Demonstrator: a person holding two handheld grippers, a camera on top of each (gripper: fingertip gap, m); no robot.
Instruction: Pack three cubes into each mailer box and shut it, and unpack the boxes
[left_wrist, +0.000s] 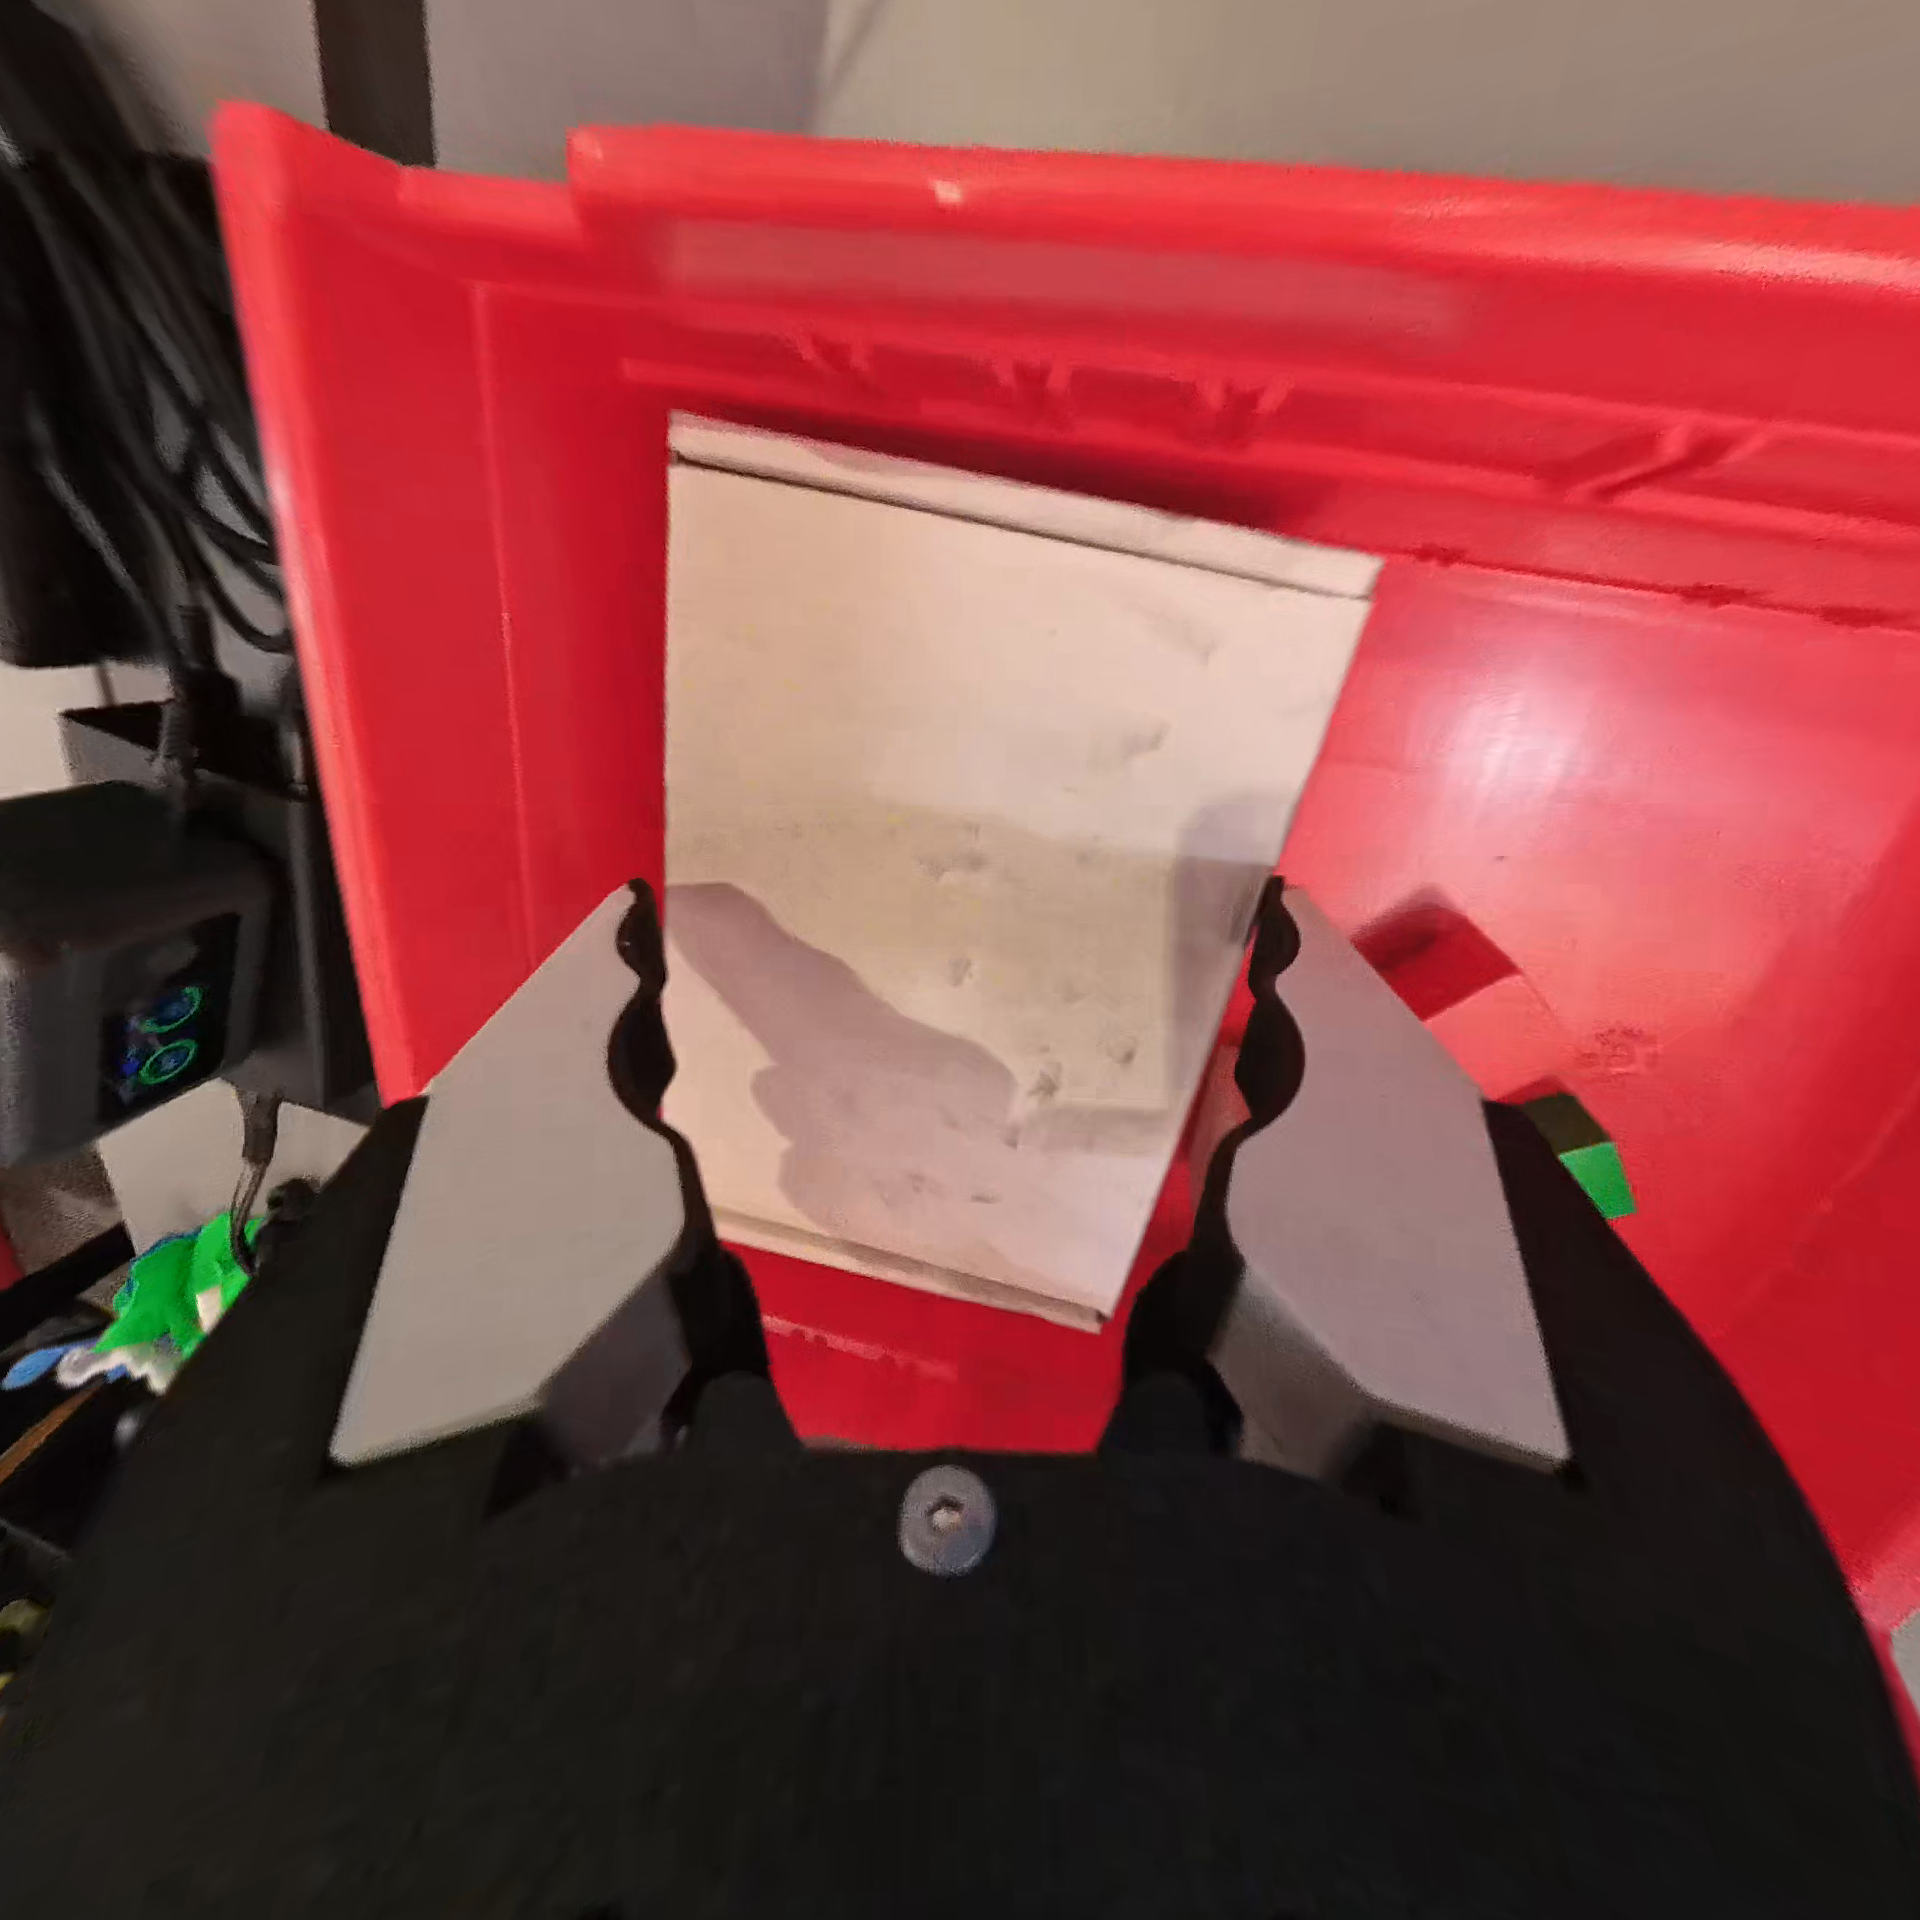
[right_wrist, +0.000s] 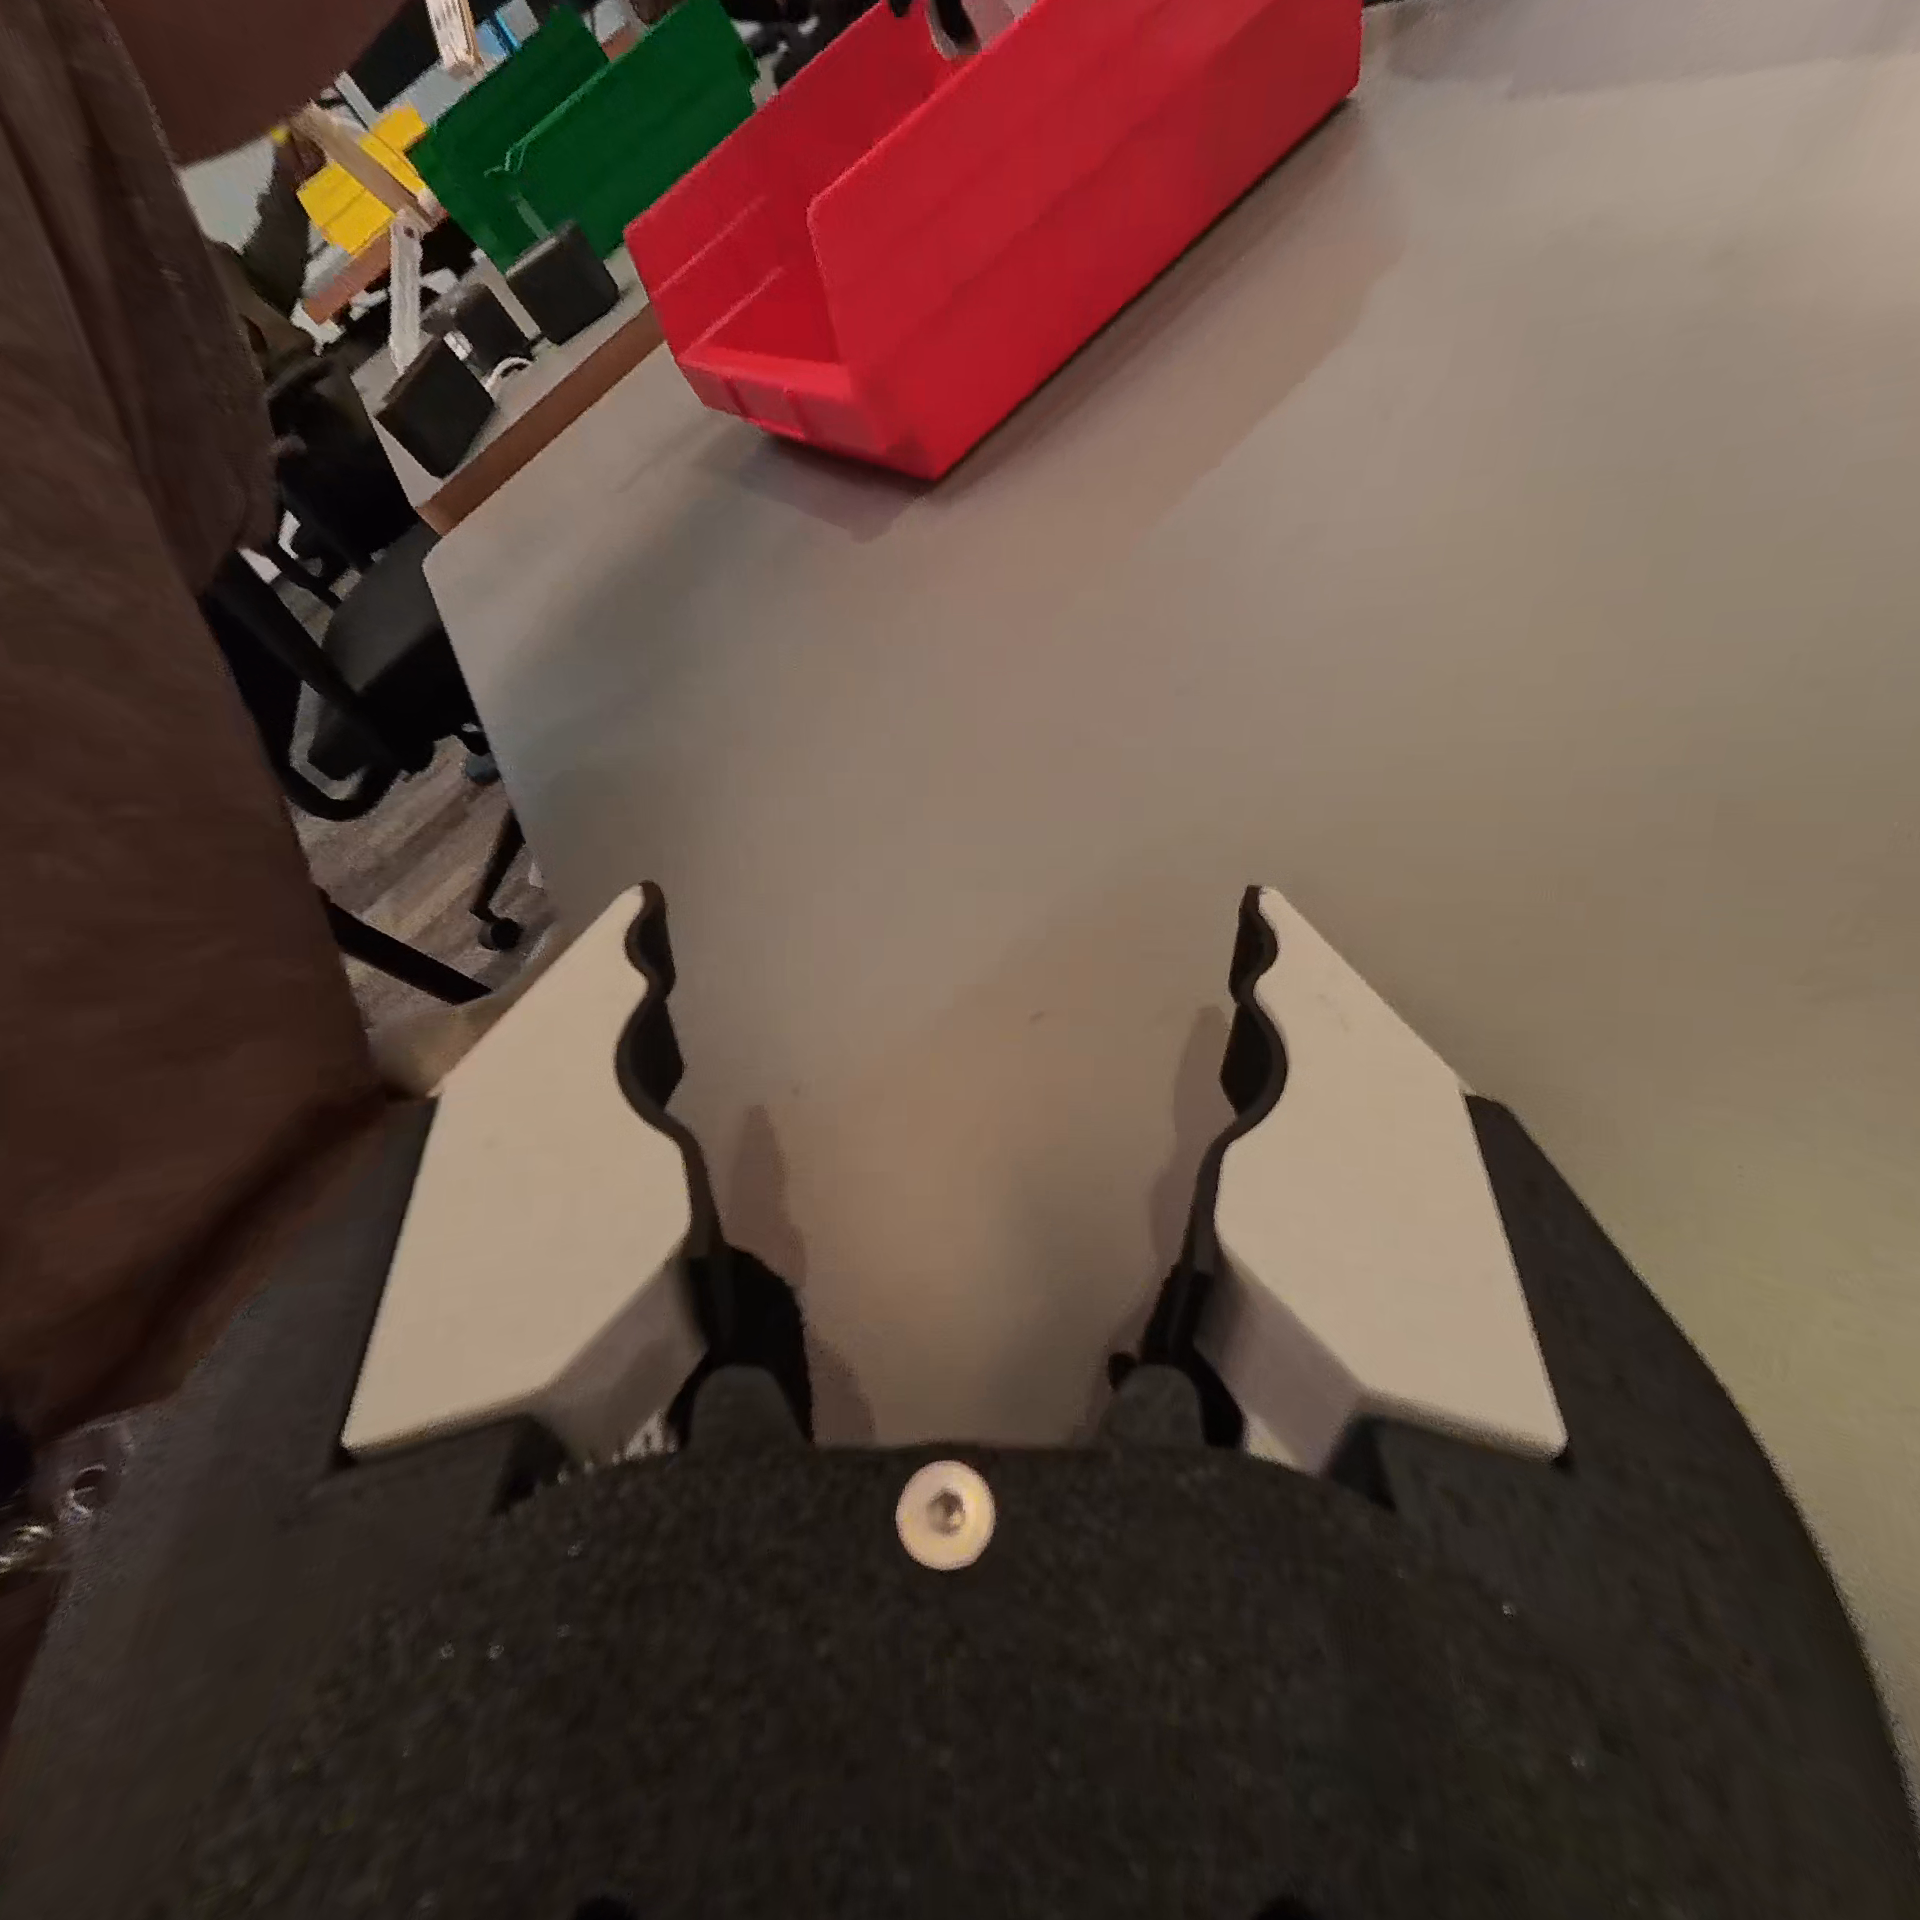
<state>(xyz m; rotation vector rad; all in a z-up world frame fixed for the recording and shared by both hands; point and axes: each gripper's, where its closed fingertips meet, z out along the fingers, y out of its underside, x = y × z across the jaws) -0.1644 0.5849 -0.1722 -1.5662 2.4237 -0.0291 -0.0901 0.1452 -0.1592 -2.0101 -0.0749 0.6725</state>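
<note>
The left gripper (left_wrist: 951, 904), jaws wide, hovers over a closed white cardboard mailer box (left_wrist: 977, 831) inside a red plastic bin (left_wrist: 1558, 727); a green cube (left_wrist: 1595, 1179) peeks at 4 o'clock. The right gripper (right_wrist: 951, 904), also wide and empty, faces bare grey table (right_wrist: 1351, 675). Packing or unpacking seems unfinished.

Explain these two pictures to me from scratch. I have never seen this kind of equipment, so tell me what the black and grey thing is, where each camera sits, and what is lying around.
Each picture comes from a camera fixed on a hand-held tool with two fingers, looking forward along them. A person carries one tool in each hand; there is no robot arm.

In the left wrist view, the left gripper is open, its grey fingers spread on either side of a white mailer box, which looks shut and lies inside a red bin. Whether they touch the box, I cannot tell. A green cube peeks out at the right.

In the right wrist view, the right gripper is open and holds nothing, over a bare grey table. Farther off stand the red bin and green bins. The brown at the left is the person's sleeve.
</note>
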